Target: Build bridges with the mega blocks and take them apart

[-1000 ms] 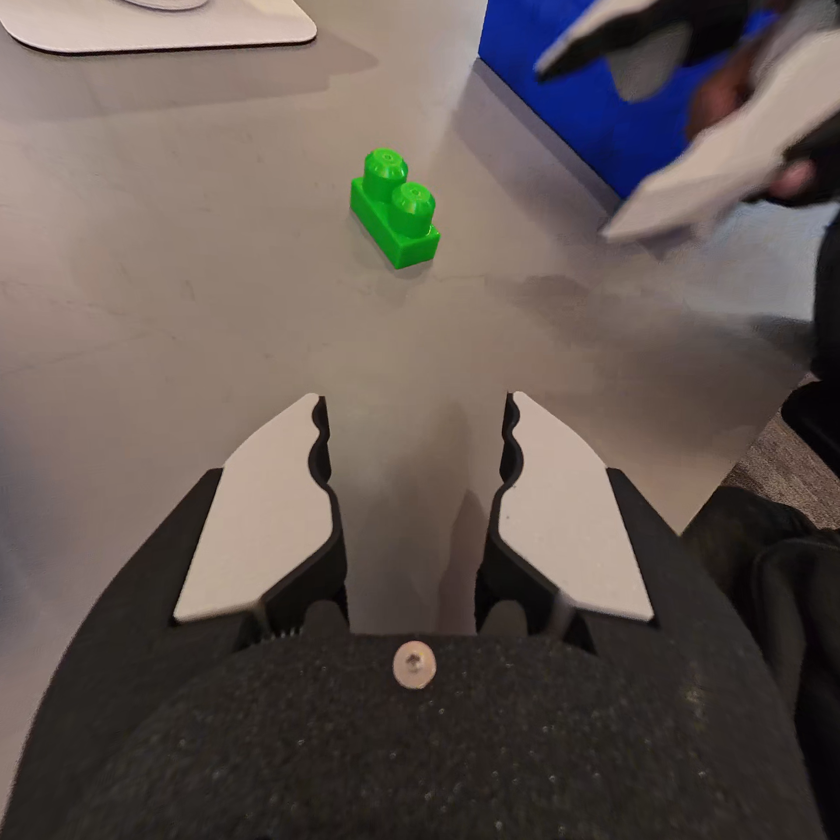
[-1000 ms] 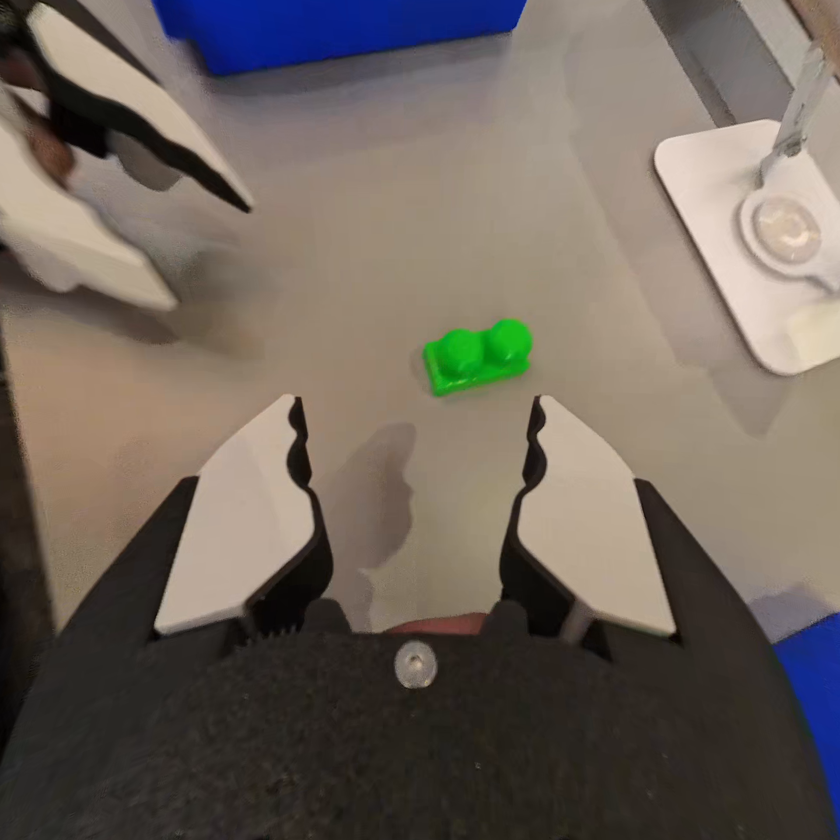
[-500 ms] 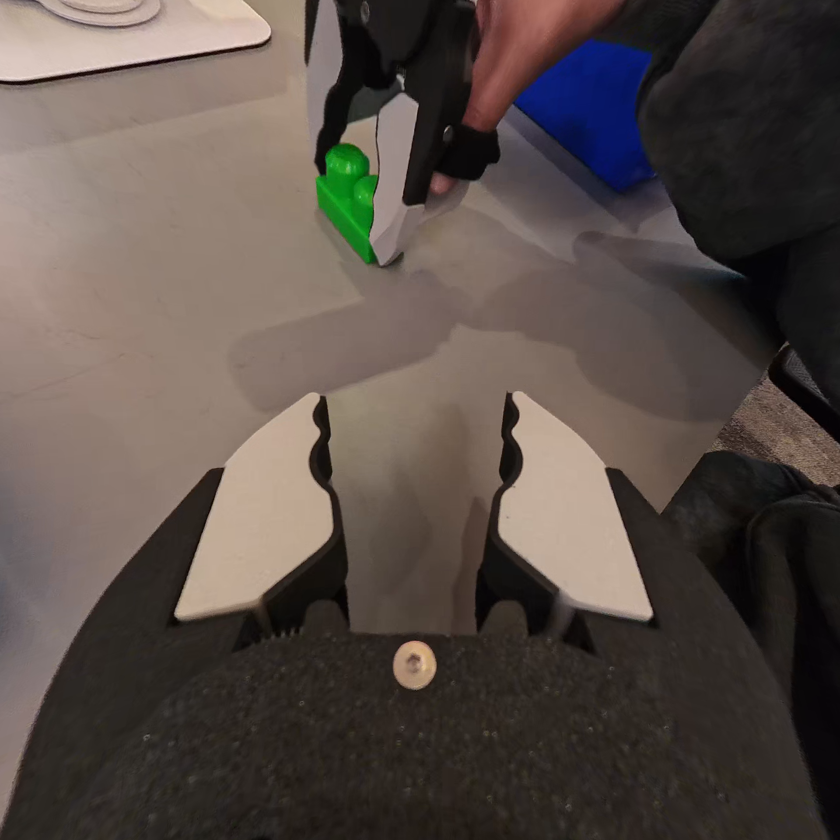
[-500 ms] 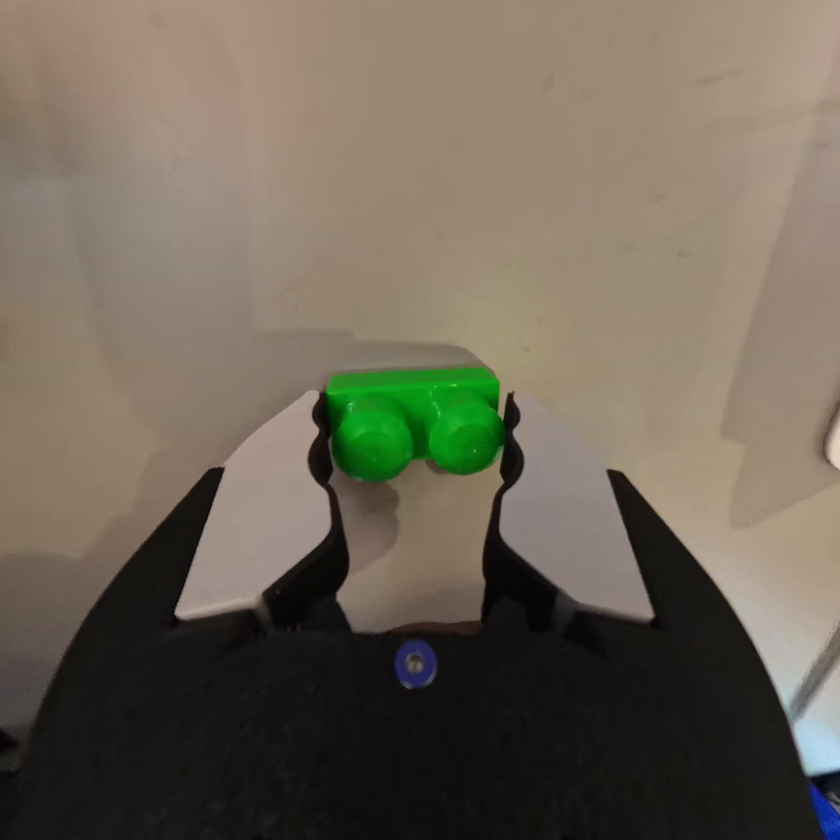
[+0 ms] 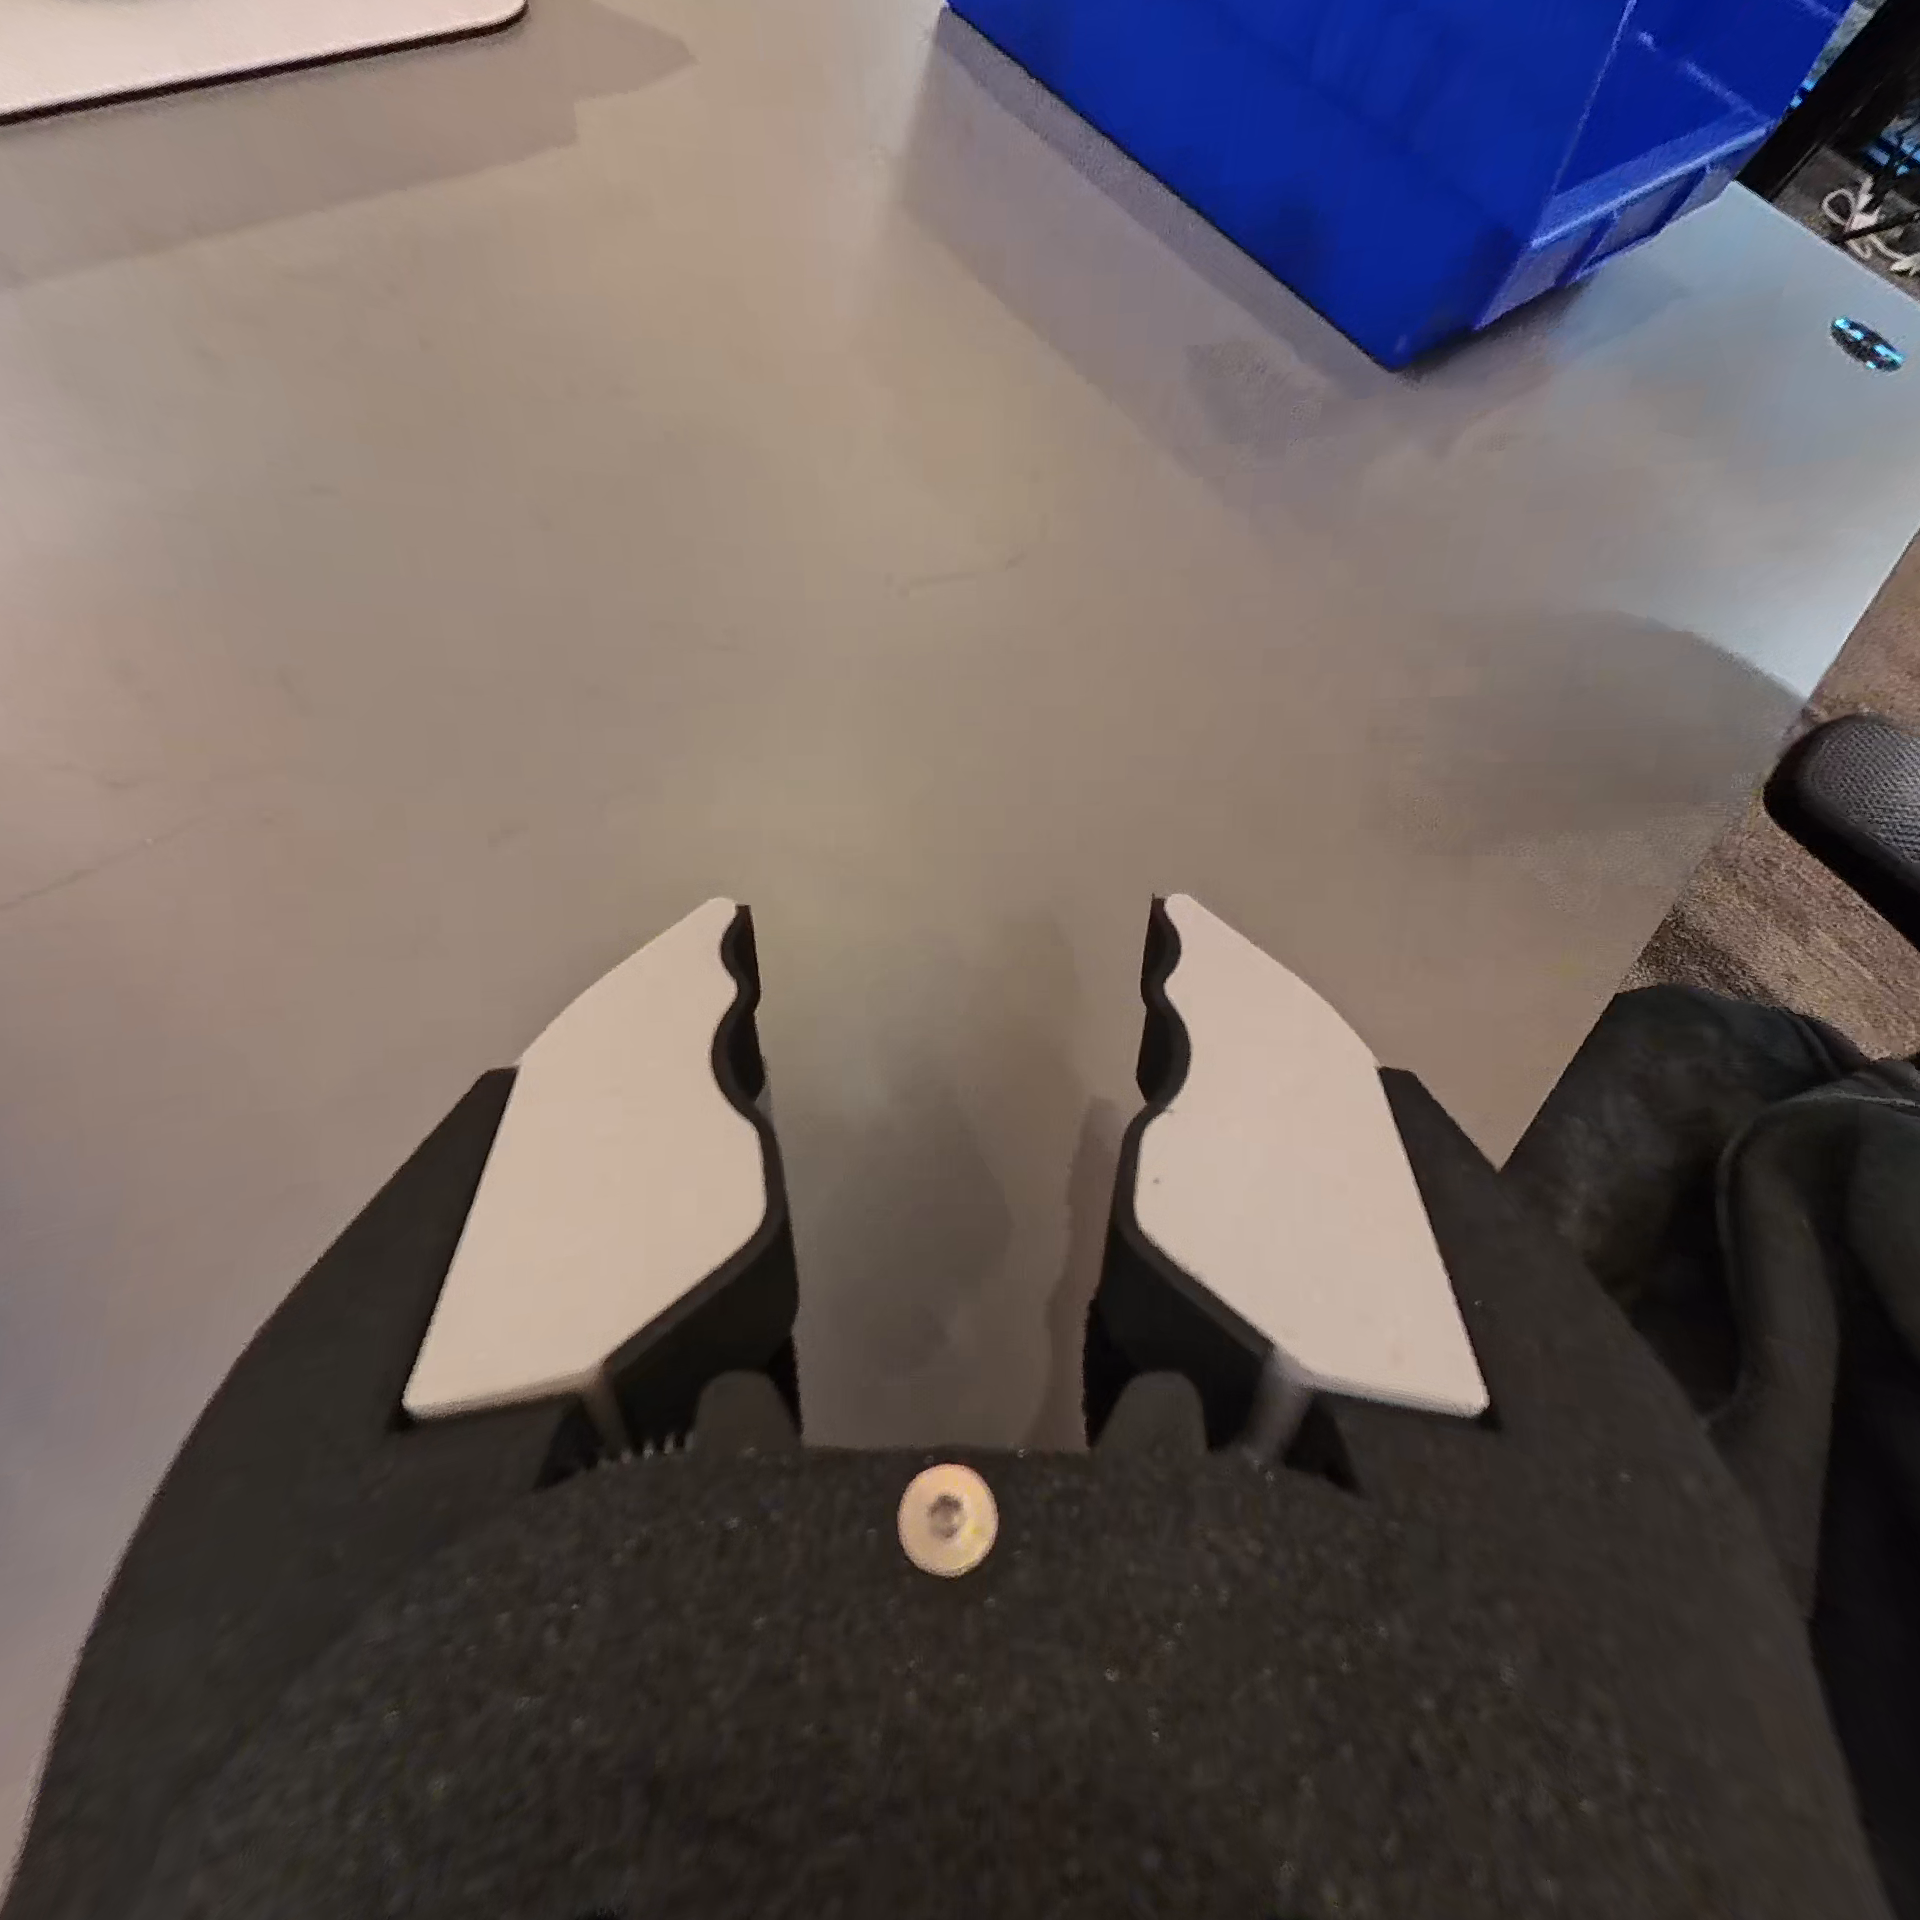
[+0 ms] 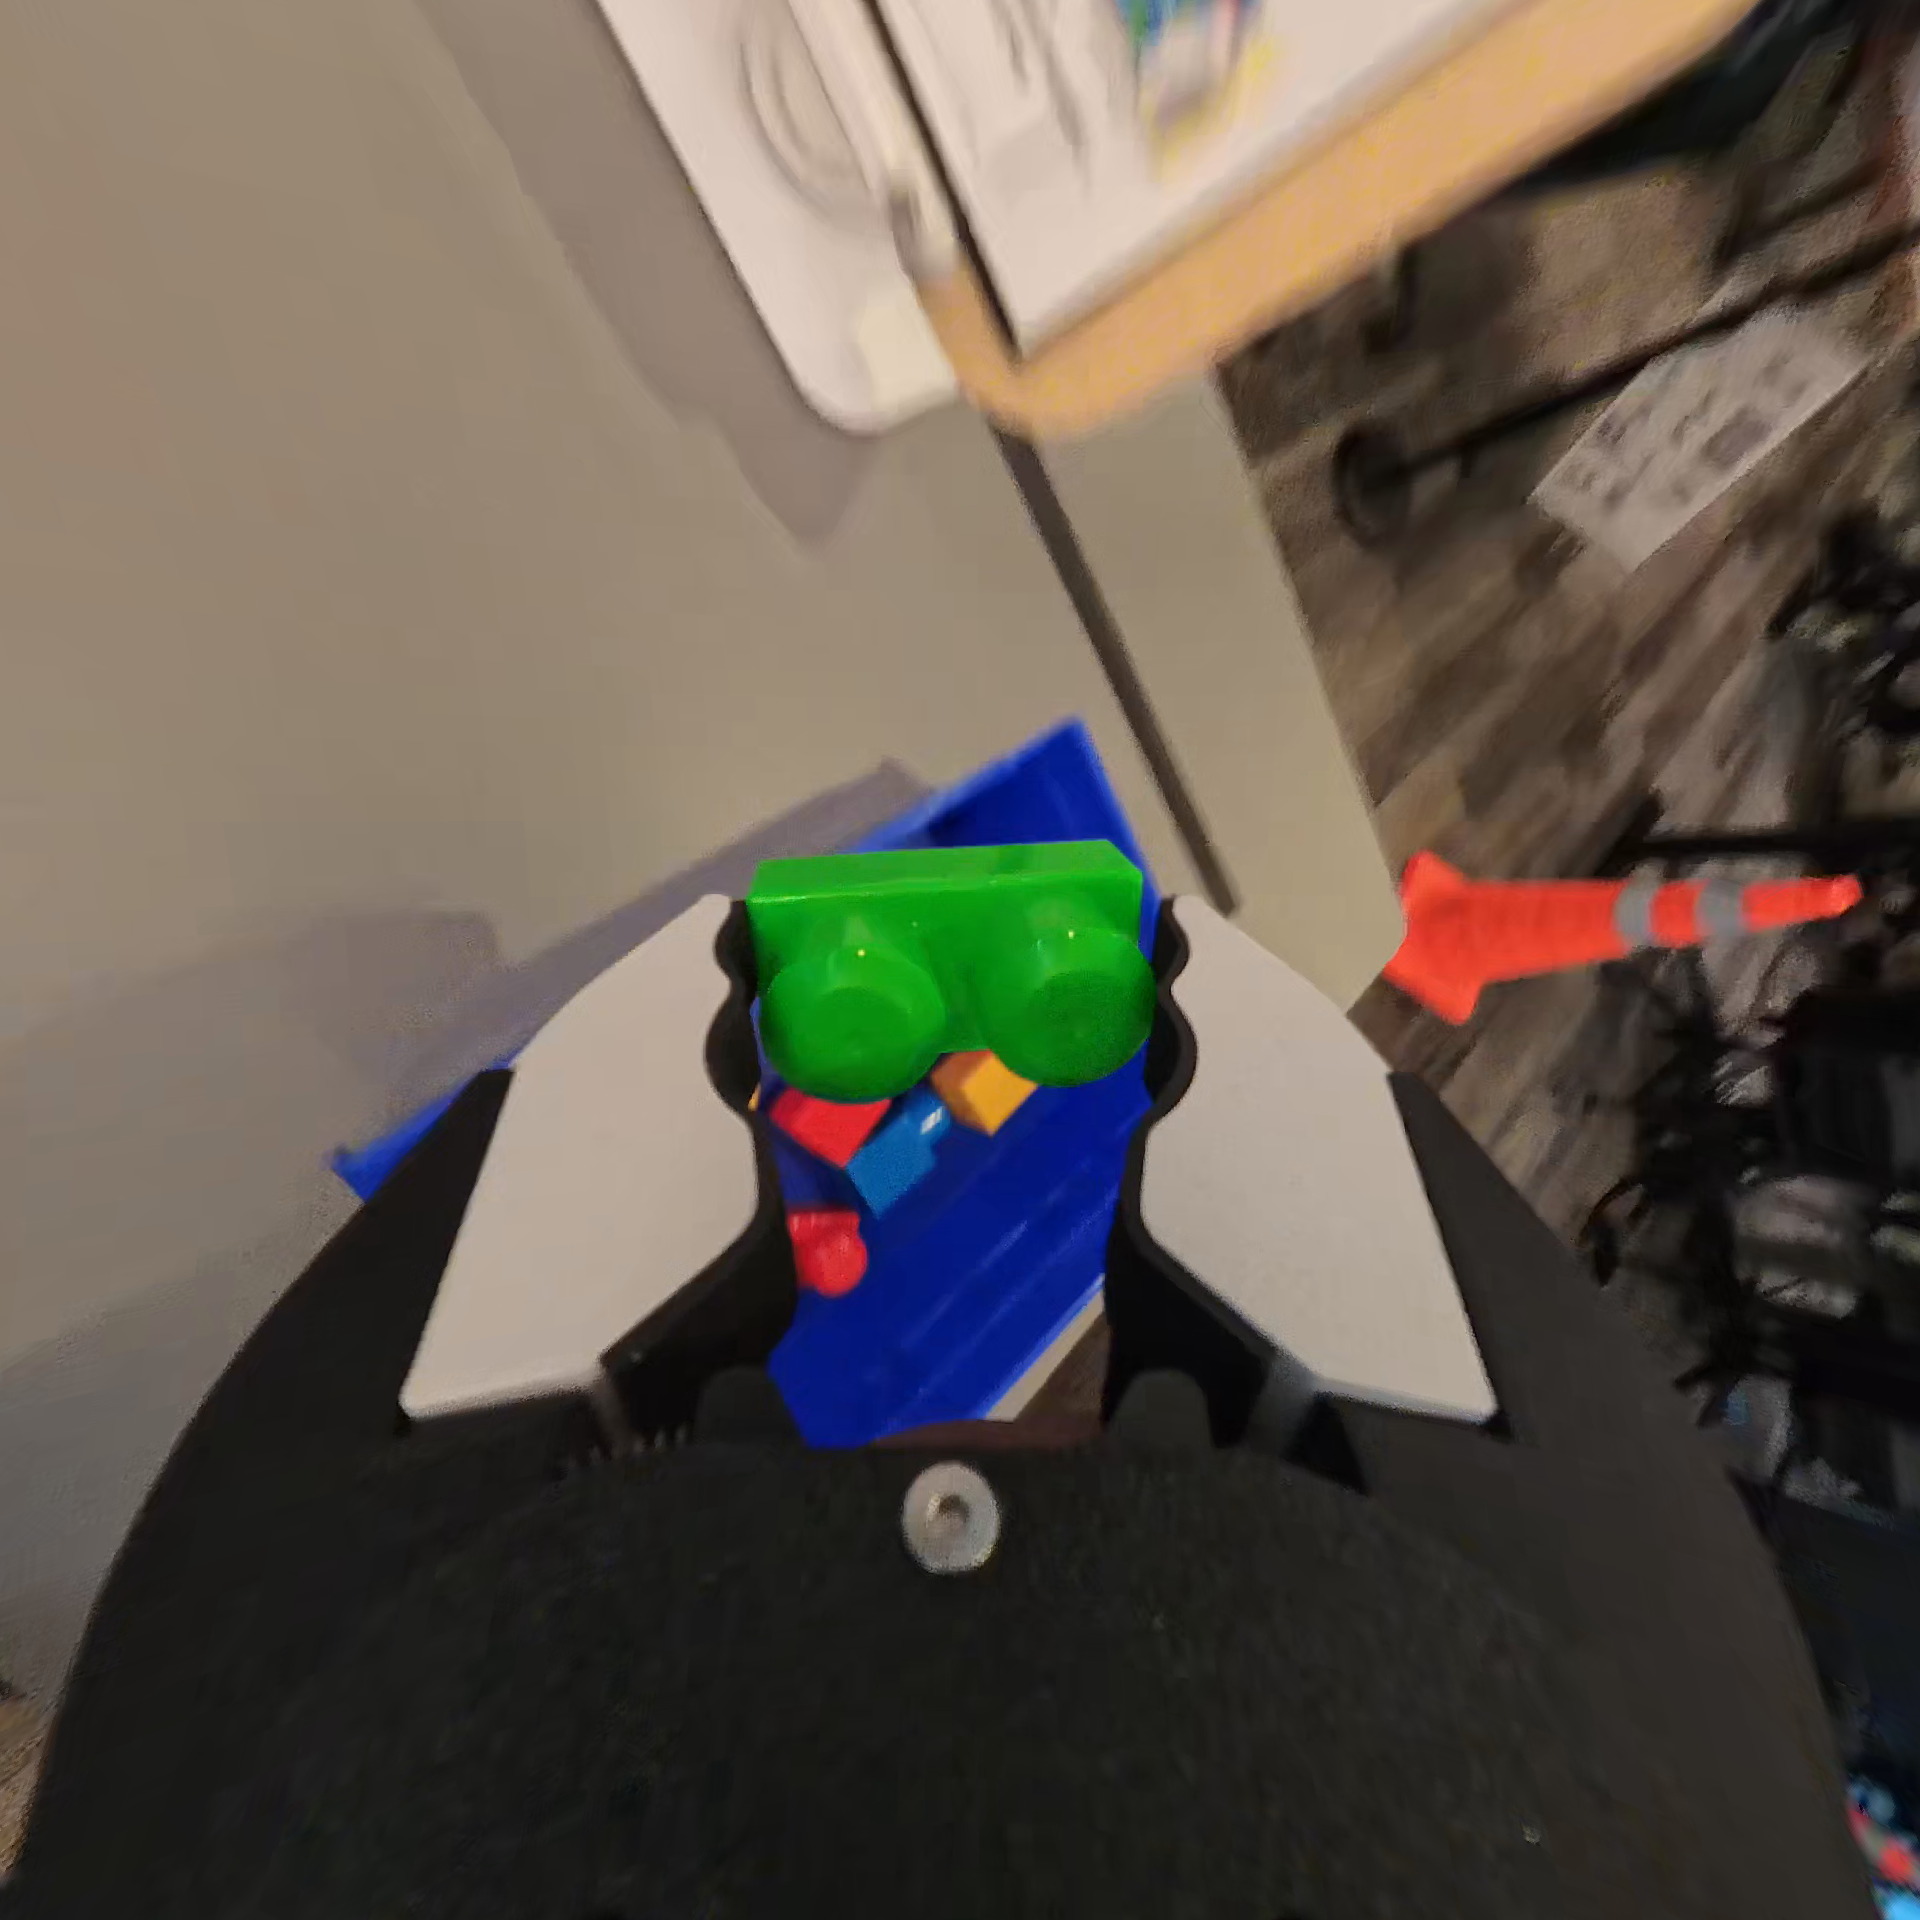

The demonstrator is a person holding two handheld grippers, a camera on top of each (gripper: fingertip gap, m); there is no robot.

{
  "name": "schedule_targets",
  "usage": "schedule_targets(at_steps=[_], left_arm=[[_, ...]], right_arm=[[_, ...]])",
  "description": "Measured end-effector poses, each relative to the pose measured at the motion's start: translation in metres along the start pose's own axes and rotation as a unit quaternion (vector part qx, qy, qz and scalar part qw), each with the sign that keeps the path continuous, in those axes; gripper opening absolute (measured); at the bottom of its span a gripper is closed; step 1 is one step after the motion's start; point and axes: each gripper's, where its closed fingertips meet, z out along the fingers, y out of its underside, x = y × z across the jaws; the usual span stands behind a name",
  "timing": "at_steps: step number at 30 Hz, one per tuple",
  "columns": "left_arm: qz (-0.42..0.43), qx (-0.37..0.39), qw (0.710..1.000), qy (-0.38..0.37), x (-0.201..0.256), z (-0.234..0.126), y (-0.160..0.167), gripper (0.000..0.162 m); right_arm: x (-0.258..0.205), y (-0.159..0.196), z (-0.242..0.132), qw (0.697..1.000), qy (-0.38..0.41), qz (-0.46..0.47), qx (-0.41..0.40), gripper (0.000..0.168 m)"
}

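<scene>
Glossy green two-stud block (image 6: 940, 961) clamped by its short ends in the right gripper (image 6: 948, 914), jaws closed snugly on it, held in the air over a blue bin (image 6: 966, 1278) with red, blue and orange blocks (image 6: 883, 1143) inside. Long axis crosswise between the fingertips, studs aimed back at the camera. Left gripper (image 5: 945, 914) low above bare grey surface (image 5: 623, 520), jaws partly apart and holding nothing, blue bin (image 5: 1403, 145) well ahead on the right, surface edge close on the right.

Blue bin (image 5: 1403, 135) running off top edge; green block (image 6: 940, 971) hiding bin's (image 6: 966, 1278) blocks; far-right clutter blurring.
</scene>
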Motion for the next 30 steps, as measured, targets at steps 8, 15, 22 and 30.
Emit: schedule_targets(at_steps=[8,15,22,30], left_arm=[[0.041,-0.022,0.999,-0.003,0.01,0.014,0.006,0.07],[0.042,-0.027,0.999,-0.008,0.007,0.015,0.012,0.071],[0.019,-0.022,1.0,-0.001,0.002,0.008,0.013,0.073],[0.023,-0.023,0.999,0.027,0.01,0.012,0.012,0.078]], right_arm=[[-0.028,0.128,0.145,0.964,-0.161,0.172,-0.125,0.073],[-0.052,0.131,0.181,0.96,-0.191,0.16,-0.131,0.073],[-0.024,0.07,0.087,0.978,-0.093,0.182,0.041,0.085],[-0.258,-0.056,-0.043,0.814,-0.373,0.213,0.392,0.08]])
